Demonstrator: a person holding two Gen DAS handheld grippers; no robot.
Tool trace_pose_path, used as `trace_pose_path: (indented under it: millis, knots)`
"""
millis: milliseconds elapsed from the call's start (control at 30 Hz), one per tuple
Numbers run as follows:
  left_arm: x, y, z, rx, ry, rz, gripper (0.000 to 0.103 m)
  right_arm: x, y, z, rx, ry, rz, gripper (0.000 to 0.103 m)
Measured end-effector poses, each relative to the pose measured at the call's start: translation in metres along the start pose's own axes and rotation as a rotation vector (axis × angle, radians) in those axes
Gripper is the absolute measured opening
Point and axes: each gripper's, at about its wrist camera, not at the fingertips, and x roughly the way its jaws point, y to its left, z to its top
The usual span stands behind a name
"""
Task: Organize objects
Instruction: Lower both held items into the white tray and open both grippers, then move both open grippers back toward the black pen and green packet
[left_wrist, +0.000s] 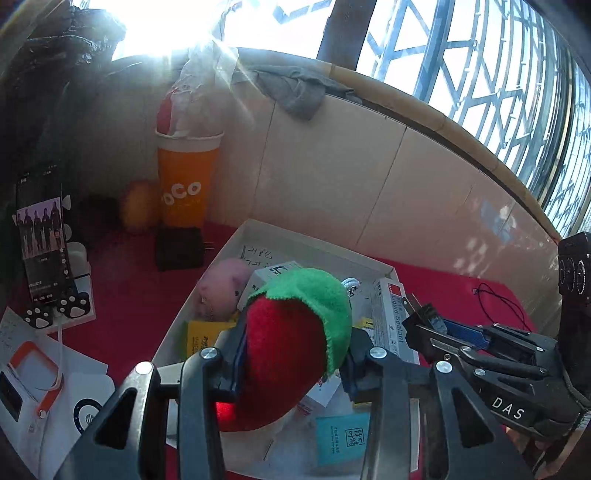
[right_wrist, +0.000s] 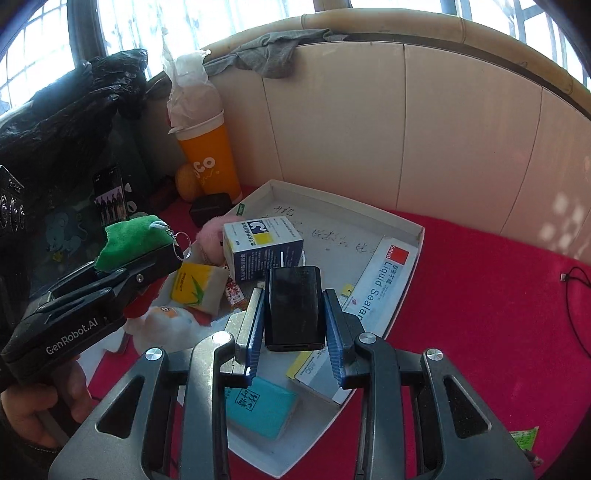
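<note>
Sealant box (right_wrist: 380, 284) in tray (right_wrist: 419, 236) (right side); cup (right_wrist: 210, 162) behind.

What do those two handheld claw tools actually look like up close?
Both are matte black plastic. The left claw has white "GenRobot.AI" lettering on its body. The right claw bears a white "DAS" marking. Each has dark grey angular linkage arms with triangular cut-outs and round silver bolts. The fingers carry ribbed blue pads on metal backing. No cables show on the tools.

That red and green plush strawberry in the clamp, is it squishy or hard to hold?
The plush strawberry probably squashes easily: it bulges between the left gripper pads. Its fuzzy fabric likely resists slipping. It looks light, so it should land softly in the white box.
</note>
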Motion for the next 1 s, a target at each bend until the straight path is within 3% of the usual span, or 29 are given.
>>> trace_pose_path:
  millis: [133, 167, 200, 233, 267, 300, 800, 1000]
  knots:
    - [0.003, 0.004, -0.003, 0.000, -0.005, 0.013, 0.043, 0.021, -0.004, -0.006, 0.034, 0.028, 0.017, 0.031]
    - [0.003, 0.004, -0.003, 0.000, -0.007, 0.012, 0.046, 0.023, -0.005, -0.006, 0.042, 0.023, 0.025, 0.035]
    - [0.003, 0.004, -0.003, -0.002, -0.008, 0.016, 0.055, 0.024, -0.007, -0.006, 0.047, 0.013, 0.021, 0.057]
    - [0.003, 0.005, -0.001, -0.009, -0.007, 0.021, 0.074, 0.023, -0.009, -0.006, 0.055, 0.000, 0.015, 0.072]
    - [0.002, 0.006, -0.001, -0.019, -0.011, 0.029, 0.087, 0.020, -0.011, -0.006, 0.066, -0.016, 0.010, 0.092]
    - [0.001, 0.007, -0.001, -0.031, -0.025, 0.037, 0.103, 0.017, -0.013, -0.005, 0.073, -0.030, 0.005, 0.094]
    - [-0.017, -0.015, 0.001, -0.024, -0.096, 0.057, 0.103, -0.040, -0.045, -0.013, 0.188, -0.146, 0.030, 0.095]
    - [-0.023, -0.032, -0.003, 0.015, -0.111, 0.112, 0.103, -0.052, -0.044, -0.019, 0.179, -0.162, 0.026, 0.095]
